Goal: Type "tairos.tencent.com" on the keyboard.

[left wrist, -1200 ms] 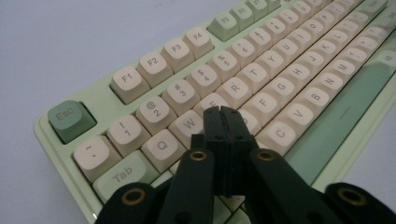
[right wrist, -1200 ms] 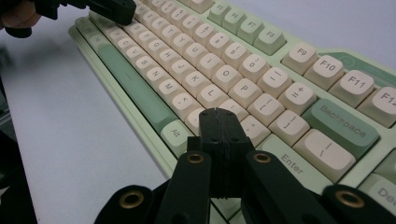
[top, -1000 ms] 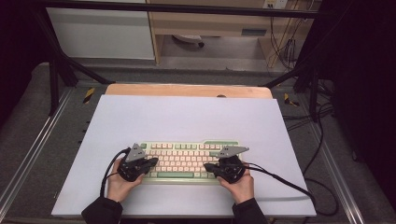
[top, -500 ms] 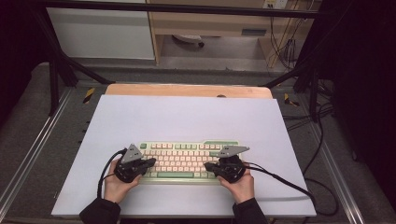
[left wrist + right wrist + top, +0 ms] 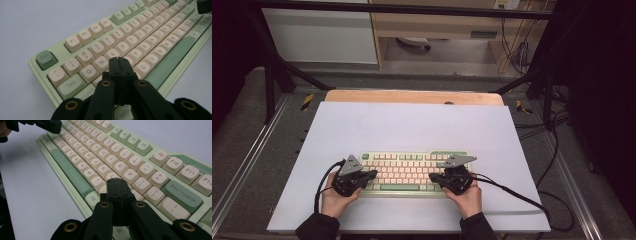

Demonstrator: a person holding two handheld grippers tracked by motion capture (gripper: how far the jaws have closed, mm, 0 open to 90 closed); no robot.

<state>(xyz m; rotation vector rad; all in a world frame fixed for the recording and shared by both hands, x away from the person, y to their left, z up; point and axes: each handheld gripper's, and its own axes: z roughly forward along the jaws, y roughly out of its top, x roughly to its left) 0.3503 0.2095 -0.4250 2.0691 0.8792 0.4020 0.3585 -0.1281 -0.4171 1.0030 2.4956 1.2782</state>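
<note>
Pale-green keyboard (image 5: 412,171) at the white mat's (image 5: 412,125) near edge, bare mat beyond, my left gripper (image 5: 119,60) jaws together over W/E, my right gripper (image 5: 117,180) jaws together beside Alt, Backspace legible.
</note>
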